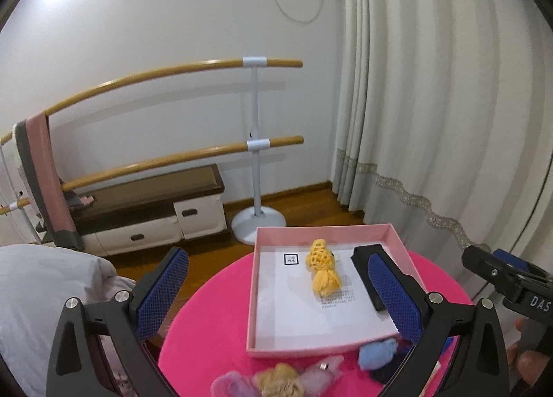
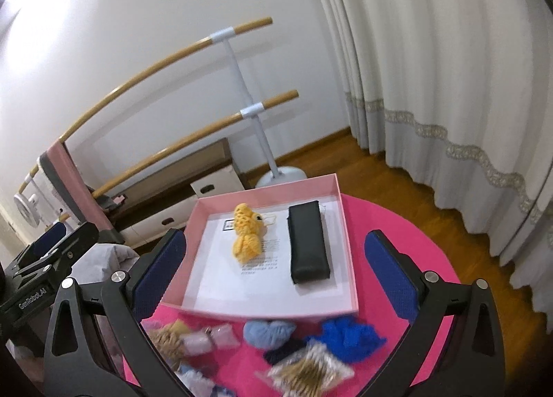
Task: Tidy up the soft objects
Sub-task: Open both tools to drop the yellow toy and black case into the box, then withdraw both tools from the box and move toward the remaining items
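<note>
A shallow pink box [image 1: 397, 234] stands on a round pink table [image 1: 214, 310]. Inside it lie a yellow crocheted fish [image 1: 323, 271] and a black pouch [image 1: 361, 257], which my finger partly hides. My left gripper [image 1: 276, 255] hovers open before the box, holding nothing. In the right wrist view the box [image 2: 349, 241], fish [image 2: 247, 234] and pouch [image 2: 309, 245] show plainly. My right gripper [image 2: 276, 234] is open and bare too. In front of the box lie loose soft items: a light-blue one [image 2: 268, 331], royal-blue yarn [image 2: 349, 331], a bagged tan piece [image 2: 307, 369].
A two-rail barre stand [image 1: 255, 141] and a low cabinet [image 1: 155, 210] stand by the wall behind the table. A long curtain [image 1: 432, 103] hangs at the right. Grey bedding [image 1: 41, 293] lies at the left. Wood floor [image 2: 380, 172] surrounds the table.
</note>
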Motion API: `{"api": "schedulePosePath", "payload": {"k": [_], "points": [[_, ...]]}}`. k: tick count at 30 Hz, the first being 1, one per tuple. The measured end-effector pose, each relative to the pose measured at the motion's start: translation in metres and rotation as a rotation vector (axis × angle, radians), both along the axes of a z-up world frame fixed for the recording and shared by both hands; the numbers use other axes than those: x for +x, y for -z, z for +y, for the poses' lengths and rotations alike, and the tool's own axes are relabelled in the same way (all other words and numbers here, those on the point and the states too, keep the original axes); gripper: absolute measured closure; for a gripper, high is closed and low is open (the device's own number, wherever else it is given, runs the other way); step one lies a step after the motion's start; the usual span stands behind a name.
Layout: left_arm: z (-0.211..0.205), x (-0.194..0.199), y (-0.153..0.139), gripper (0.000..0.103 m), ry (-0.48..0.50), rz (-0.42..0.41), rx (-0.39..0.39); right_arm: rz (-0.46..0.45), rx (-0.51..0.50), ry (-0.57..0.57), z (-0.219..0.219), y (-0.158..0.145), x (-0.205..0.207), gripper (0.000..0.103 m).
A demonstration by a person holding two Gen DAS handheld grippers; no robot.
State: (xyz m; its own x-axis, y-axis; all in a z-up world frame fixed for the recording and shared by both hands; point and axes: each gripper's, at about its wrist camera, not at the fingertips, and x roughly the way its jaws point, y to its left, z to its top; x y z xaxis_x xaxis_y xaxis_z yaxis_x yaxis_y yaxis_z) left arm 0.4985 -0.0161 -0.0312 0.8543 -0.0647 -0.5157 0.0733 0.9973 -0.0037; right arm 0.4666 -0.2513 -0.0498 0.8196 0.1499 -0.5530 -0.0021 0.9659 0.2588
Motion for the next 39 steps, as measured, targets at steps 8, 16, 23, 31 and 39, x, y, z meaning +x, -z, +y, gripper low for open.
{"api": "schedulePosePath", "payload": {"k": [8, 16, 23, 31, 39], "points": [[0.016, -0.103, 0.016, 0.0, -0.027, -0.046, -0.003, -0.066, -0.014, 0.001, 0.009, -0.006, -0.065, 0.0], [0.029, -0.18, 0.017, 0.0, -0.047, -0.061, -0.036, -0.1, -0.039, 0.021, 0.015, -0.006, -0.115, 0.0], [0.034, -0.223, 0.012, 0.0, -0.055, -0.071, -0.035, -0.129, -0.077, 0.051, 0.018, -0.008, -0.148, 0.0], [0.04, -0.282, 0.015, 0.0, -0.065, -0.076, -0.036, -0.161, -0.126, 0.054, 0.029, -0.01, -0.182, 0.0], [0.05, -0.318, 0.009, 0.0, -0.086, -0.08, -0.047, -0.202, -0.154, 0.039, 0.04, -0.01, -0.209, 0.0]]}}
